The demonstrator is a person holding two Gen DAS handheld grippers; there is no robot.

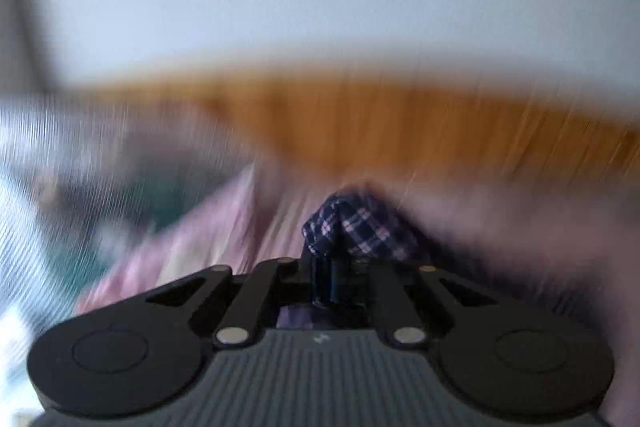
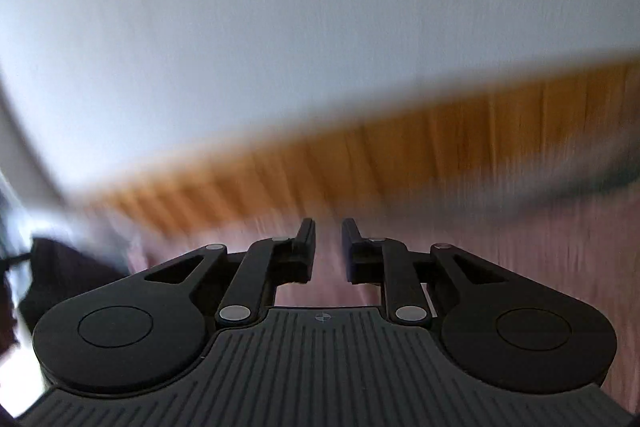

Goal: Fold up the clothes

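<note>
A navy and pink plaid garment (image 1: 354, 223) bunches up right at my left gripper (image 1: 340, 267), whose jaws are shut on a fold of it. The rest of the cloth trails off blurred to the right and below. In the right wrist view my right gripper (image 2: 328, 227) stands open, a narrow gap between its black fingers (image 2: 306, 231) and nothing in it. It hovers over a pink striped bedsheet (image 2: 520, 247). Both views are smeared by motion.
A wooden headboard (image 1: 400, 123) (image 2: 440, 135) runs across the back under a pale wall (image 2: 280, 27). Blurred teal and white fabric (image 1: 80, 195) lies at the left of the left view. A dark shape (image 2: 60, 267) sits at the right view's left edge.
</note>
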